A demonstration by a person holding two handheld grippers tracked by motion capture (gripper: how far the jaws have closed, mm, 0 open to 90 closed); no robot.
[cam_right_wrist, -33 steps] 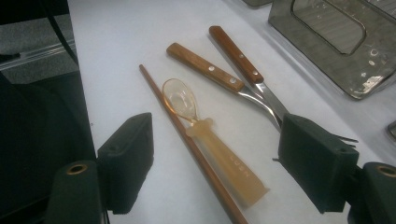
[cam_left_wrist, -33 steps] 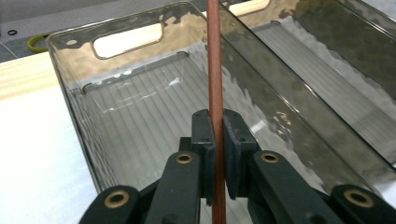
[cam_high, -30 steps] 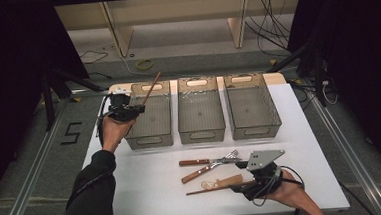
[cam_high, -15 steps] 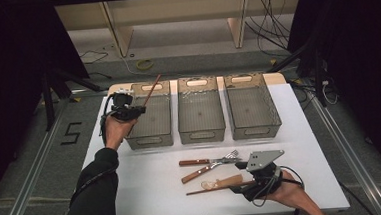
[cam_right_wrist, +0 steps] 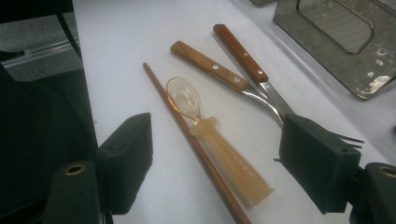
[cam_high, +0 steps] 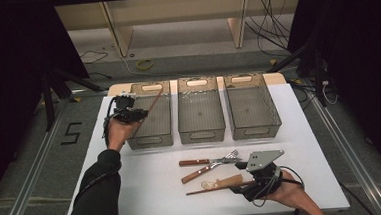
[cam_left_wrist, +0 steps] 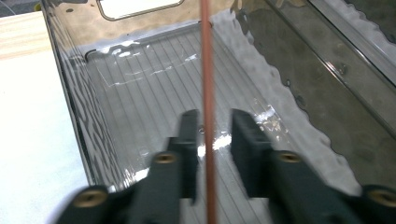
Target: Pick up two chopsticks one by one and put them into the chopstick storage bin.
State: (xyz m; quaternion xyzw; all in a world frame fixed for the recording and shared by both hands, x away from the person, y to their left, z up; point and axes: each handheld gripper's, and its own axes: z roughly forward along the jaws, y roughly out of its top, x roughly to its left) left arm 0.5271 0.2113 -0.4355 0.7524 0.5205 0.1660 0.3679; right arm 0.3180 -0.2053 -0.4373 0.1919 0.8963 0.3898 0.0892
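Chopstick between left hand-held gripper jaws (just opening), over bin

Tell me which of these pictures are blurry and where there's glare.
Left gripper view: the chopstick and fingers look soft, and white glare streaks the floor of the clear bin. Right gripper view: the spoon and knife handles are sharp; the near fingers blur slightly. High view: evenly lit white table, dark surroundings, low detail.

A lab: black curtains, loose floor cables, a taped floor number.
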